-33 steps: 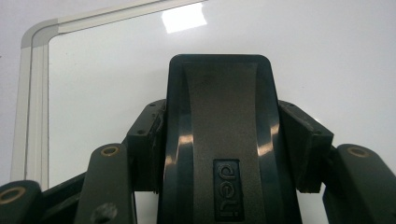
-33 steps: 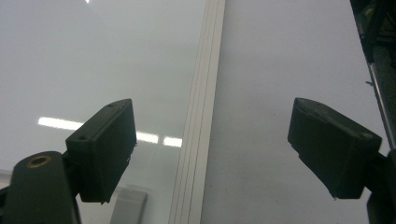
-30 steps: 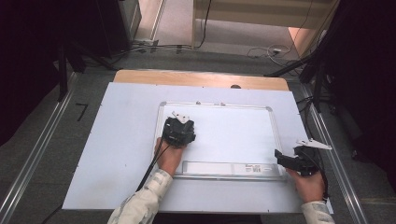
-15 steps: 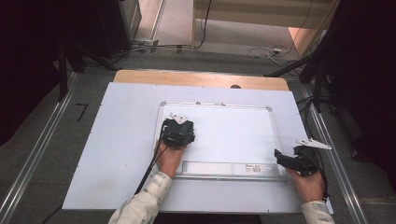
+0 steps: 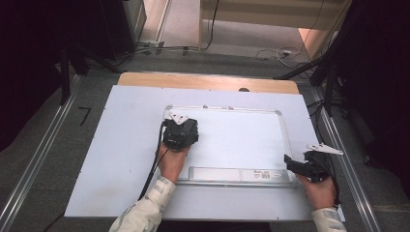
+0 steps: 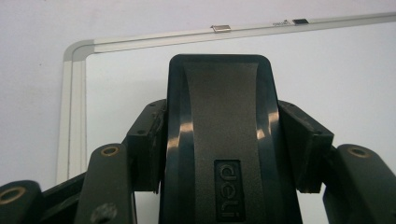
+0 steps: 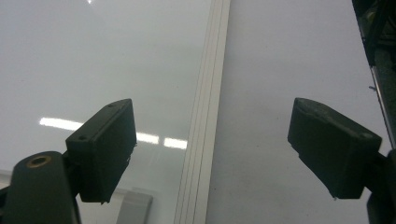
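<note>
Between the closed jaws of the left gripper (image 6: 224, 154) sits a black eraser (image 6: 219, 116), pressed on an apparently clean whiteboard (image 5: 241, 140), while the right gripper (image 7: 210, 154) hangs wide open, empty, over its frame.

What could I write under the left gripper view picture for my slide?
Left hand-held gripper shut on a black whiteboard eraser, near the top-left corner of the whiteboard.
</note>
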The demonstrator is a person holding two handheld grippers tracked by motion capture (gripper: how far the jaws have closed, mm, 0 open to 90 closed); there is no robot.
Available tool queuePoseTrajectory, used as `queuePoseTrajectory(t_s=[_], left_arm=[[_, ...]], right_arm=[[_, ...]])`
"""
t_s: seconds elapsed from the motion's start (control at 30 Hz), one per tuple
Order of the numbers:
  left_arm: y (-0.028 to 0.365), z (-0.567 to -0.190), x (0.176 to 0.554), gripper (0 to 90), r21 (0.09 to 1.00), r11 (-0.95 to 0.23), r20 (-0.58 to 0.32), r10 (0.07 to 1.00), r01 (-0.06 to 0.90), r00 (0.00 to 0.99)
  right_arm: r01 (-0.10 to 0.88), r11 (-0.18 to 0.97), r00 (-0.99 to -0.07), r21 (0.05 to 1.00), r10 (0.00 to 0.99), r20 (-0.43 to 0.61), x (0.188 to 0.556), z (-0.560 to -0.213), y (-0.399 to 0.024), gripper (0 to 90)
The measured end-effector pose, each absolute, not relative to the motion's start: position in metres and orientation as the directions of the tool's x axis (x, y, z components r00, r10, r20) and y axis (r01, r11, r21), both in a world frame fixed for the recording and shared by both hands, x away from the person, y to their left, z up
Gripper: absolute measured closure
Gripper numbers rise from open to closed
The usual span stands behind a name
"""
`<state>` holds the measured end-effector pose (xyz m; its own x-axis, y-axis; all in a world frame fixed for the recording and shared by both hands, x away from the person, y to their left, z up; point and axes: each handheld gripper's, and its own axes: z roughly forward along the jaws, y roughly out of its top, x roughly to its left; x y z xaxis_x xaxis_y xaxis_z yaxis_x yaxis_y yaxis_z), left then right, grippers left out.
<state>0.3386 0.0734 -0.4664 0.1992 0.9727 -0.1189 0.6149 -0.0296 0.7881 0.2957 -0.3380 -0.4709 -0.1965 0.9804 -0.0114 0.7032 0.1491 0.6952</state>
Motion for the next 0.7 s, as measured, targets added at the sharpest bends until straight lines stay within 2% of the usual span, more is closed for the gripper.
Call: queuePoseTrajectory(t_s=[0.43,0.7], left_arm=[[0.091,-0.456,0.357,41.3,0.791,0.033,-0.12,0.988,0.611,0.101],[0.101,-0.462,0.374,41.3,0.781,0.067,-0.114,0.993,0.621,0.036]], right_arm=[[0.703,0.145,-0.194,0.696,0.981,-0.008,0.296,-0.47,-0.338,14.1],[0.703,0.144,-0.196,0.696,0.981,-0.006,0.297,-0.471,-0.339,14.1]])
